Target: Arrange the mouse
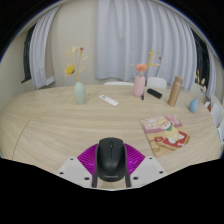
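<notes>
Black mouse (111,158), scroll wheel up, between claw (111,170) fingers, above wooden table.

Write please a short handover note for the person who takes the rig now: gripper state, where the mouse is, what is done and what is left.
Gripper: shut on the black mouse, a pad against each of its sides.
Mouse: between the fingers, at the near edge of the wooden table.
Elsewhere on the table: a book ahead to the right; vase, white remote and bottles at the far side.
Done: mouse gripped.
Left: put the mouse at its place and open. The place is not marked in this view.
</notes>
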`<state>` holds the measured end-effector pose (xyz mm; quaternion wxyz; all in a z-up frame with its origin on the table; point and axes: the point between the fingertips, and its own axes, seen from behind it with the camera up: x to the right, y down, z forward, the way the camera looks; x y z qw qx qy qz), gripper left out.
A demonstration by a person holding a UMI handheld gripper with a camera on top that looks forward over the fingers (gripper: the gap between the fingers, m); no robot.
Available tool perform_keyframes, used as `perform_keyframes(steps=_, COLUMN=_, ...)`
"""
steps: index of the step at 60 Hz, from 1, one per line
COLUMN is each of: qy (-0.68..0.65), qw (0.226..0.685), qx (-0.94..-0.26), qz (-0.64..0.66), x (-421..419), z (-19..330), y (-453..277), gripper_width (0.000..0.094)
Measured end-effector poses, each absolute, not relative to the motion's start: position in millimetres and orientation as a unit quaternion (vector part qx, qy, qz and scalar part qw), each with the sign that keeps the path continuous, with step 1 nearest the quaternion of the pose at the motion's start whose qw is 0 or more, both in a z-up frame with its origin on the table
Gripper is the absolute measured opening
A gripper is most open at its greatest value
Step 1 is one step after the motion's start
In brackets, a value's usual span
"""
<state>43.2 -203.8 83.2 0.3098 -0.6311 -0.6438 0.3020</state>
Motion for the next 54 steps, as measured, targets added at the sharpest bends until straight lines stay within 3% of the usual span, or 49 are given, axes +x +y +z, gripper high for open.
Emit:
perform_keyframes(steps=8, qy=-0.615, qw=0.335, qx=-0.636, qz=0.324, x=-10, z=137, y=-130, gripper_width=0.0373)
perform_keyframes(steps=14, qy=-0.603, qw=0.367, qx=-0.637, qz=0.308, x=-48, z=144, y=-53, gripper_width=0.0373)
perform_keyframes(steps=26, qy=-0.601, qw=0.367, qx=-0.652, qz=0.282, x=-95, z=85, y=60, gripper_width=0.0371)
perform_keyframes(steps=38, qy=-0.619, qw=0.32, qx=-0.666, qz=0.267, x=-94, z=8, y=90, gripper_width=0.0379)
perform_keyframes(steps=46, qy=-0.623, qw=0.305, qx=-0.667, qz=0.271, x=-86, z=-9, y=88, gripper_width=0.0411)
perform_keyframes(steps=54, qy=-0.631, qw=0.296, qx=-0.665, qz=0.27, x=-85, z=-13, y=87, gripper_width=0.0546)
